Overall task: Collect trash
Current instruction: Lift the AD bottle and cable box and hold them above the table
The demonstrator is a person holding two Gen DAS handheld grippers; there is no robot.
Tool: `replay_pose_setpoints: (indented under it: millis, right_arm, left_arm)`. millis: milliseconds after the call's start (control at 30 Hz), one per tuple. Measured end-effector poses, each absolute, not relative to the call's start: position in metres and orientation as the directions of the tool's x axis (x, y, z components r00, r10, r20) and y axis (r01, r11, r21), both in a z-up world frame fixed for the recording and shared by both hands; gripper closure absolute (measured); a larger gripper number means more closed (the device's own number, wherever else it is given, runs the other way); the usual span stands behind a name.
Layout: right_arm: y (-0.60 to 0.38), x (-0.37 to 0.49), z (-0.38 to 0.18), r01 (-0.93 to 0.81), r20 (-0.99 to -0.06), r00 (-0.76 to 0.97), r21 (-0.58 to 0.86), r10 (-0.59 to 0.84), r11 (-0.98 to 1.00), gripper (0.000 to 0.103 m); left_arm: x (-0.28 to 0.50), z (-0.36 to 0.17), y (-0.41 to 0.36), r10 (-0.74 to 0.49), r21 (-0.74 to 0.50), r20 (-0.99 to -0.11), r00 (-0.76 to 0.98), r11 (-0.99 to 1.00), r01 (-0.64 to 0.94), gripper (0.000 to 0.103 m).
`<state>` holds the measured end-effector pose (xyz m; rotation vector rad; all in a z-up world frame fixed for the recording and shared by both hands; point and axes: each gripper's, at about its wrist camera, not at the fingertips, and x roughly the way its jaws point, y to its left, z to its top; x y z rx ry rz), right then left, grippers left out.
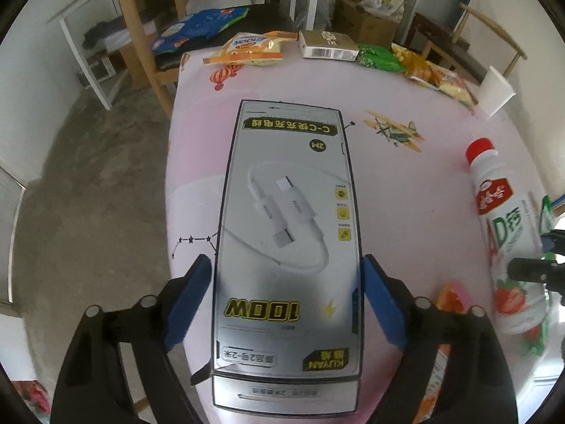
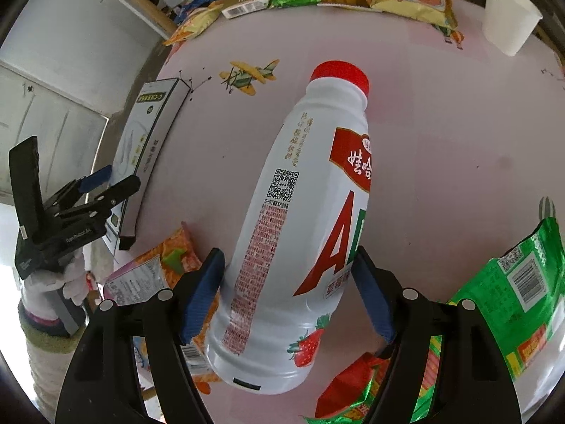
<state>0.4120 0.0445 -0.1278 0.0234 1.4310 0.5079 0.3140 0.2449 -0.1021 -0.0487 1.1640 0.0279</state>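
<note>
Left gripper (image 1: 286, 300) clamped wide on cable box (image 1: 287, 233); right gripper (image 2: 287, 296) clamped on white bottle (image 2: 300, 219), both over pink table (image 1: 406, 183).

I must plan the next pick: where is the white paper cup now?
The white paper cup stands at the table's far right edge in the right wrist view, just right of the yellow snack bag.

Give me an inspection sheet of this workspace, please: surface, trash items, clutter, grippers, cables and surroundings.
Surface: pink printed tablecloth, littered.
Job's things: grey cardboard charging-cable box; white plastic drink bottle with red cap; both gripped.
Clutter: orange snack packet, green foil wrapper, white paper cup.
Grippers: left gripper fingers shut on the box; right gripper fingers shut on the bottle.
Cables: nothing seen.
Surroundings: wooden chair, brown cardboard carton, concrete floor.
</note>
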Motion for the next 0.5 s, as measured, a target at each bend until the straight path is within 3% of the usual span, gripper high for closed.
replay_pose_setpoints:
  millis: [267,500]
  right_arm:
    - [0.035,0.403,-0.13,-0.303,-0.933,0.057,0.324,0.356,0.896,0.037]
    - [0.033,0.403,-0.126,-0.32,-0.926,0.079,0.328,0.37,0.889,0.039]
  left_arm:
    - [0.312,-0.1,0.236,0.066,0.049,-0.907,0.416,0.997,-0.052,0.022]
    - [0.303,-0.08,0.237,0.05,0.04,-0.882,0.468,0.999,-0.032,0.023]
